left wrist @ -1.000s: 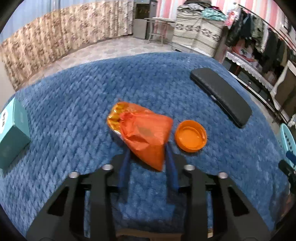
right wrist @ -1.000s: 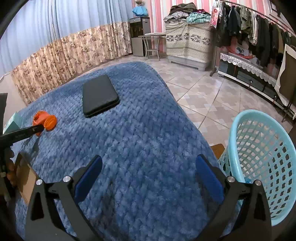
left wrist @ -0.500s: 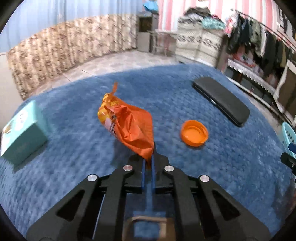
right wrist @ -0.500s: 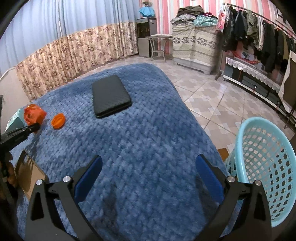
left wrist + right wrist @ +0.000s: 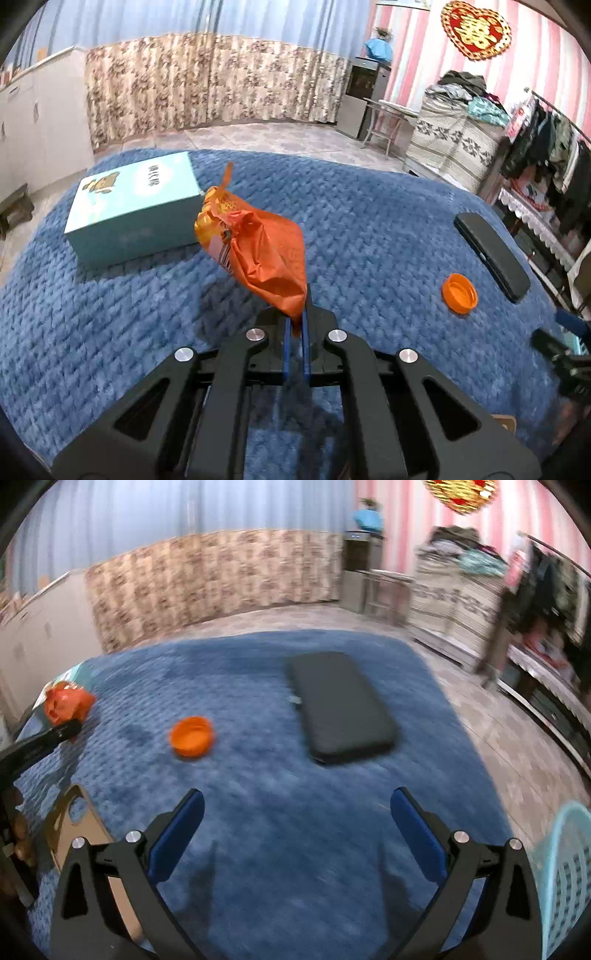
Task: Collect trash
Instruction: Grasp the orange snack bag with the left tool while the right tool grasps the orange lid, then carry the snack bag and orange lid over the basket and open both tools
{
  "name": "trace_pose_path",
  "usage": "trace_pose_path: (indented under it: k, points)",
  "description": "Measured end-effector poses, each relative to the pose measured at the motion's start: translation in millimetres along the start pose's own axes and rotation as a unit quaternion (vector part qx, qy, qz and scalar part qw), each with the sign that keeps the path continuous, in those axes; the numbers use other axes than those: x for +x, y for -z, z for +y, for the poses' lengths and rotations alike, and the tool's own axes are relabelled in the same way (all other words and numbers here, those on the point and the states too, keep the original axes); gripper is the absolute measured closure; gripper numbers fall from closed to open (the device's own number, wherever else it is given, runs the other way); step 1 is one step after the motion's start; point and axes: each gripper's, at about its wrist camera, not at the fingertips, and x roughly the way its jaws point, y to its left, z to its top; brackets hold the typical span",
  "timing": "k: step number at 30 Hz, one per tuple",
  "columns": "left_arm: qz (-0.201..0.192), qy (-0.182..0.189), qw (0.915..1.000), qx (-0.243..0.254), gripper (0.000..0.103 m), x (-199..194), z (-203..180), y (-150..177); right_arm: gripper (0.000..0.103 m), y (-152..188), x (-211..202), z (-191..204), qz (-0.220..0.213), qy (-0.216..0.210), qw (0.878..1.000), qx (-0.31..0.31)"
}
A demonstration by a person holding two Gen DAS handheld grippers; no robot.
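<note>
My left claw (image 5: pixel 294 325) pinches the crumpled orange plastic wrapper (image 5: pixel 258 254) clear of the blue quilted blanket (image 5: pixel 110 314); next, carrying it to the turquoise plastic basket (image 5: pixel 565 878) at four o'clock, right claw (image 5: pixel 295 834) wide, empty.

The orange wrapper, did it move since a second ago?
Yes. The orange wrapper came up off the blue blanket, pinched in the left claw, and now hangs in front of the teal box.
</note>
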Motion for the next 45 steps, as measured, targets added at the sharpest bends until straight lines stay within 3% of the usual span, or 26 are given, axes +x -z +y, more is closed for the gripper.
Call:
trace_pose_path:
  k: [10, 11, 13, 16, 17, 18, 24, 29, 36, 40, 45]
  points:
    - [0.007, -0.003, 0.9998, -0.020, 0.100, 6, 2, -1, 0.007, -33, 47, 55, 0.015, -0.053, 0.997, -0.059]
    - [0.009, -0.002, 0.9997, -0.022, 0.100, 6, 4, -1, 0.010, -36, 53, 59, 0.016, -0.054, 0.996, -0.064]
    - [0.010, -0.001, 0.9996, -0.027, 0.100, 8, 4, -3, 0.030, -39, 62, 64, 0.030, -0.068, 0.995, -0.064]
    - [0.012, 0.000, 0.9995, -0.029, 0.100, 8, 6, -1, 0.051, -38, 72, 68, 0.050, -0.082, 0.993, -0.071]
    - [0.013, -0.001, 0.9995, -0.028, 0.100, 9, 5, -1, 0.053, -36, 73, 69, 0.049, -0.083, 0.993, -0.073]
    - [0.013, -0.001, 0.9995, -0.027, 0.100, 9, 6, 0, 0.063, -36, 71, 70, 0.045, -0.087, 0.992, -0.075]
    - [0.015, 0.009, 0.9998, -0.013, 0.100, 11, 1, 0, 0.063, -36, 32, 53, -0.015, -0.083, 0.995, -0.046]
    - [-0.025, 0.030, 0.9988, 0.029, 0.100, -15, -18, -3, 0.063, -28, -21, 5, -0.044, -0.039, 0.998, -0.013]
    - [-0.029, 0.116, 0.9899, 0.076, 0.100, -49, -92, -3, 0.063, 12, -95, -83, -0.057, 0.052, 0.995, 0.065]
    - [-0.027, 0.173, 0.9788, 0.107, 0.100, -65, -153, 10, 0.063, 41, -133, -127, -0.060, 0.113, 0.987, 0.095]
    - [-0.012, 0.216, 0.9662, 0.139, 0.100, -71, -214, 32, 0.063, 72, -179, -187, -0.077, 0.191, 0.967, 0.150]
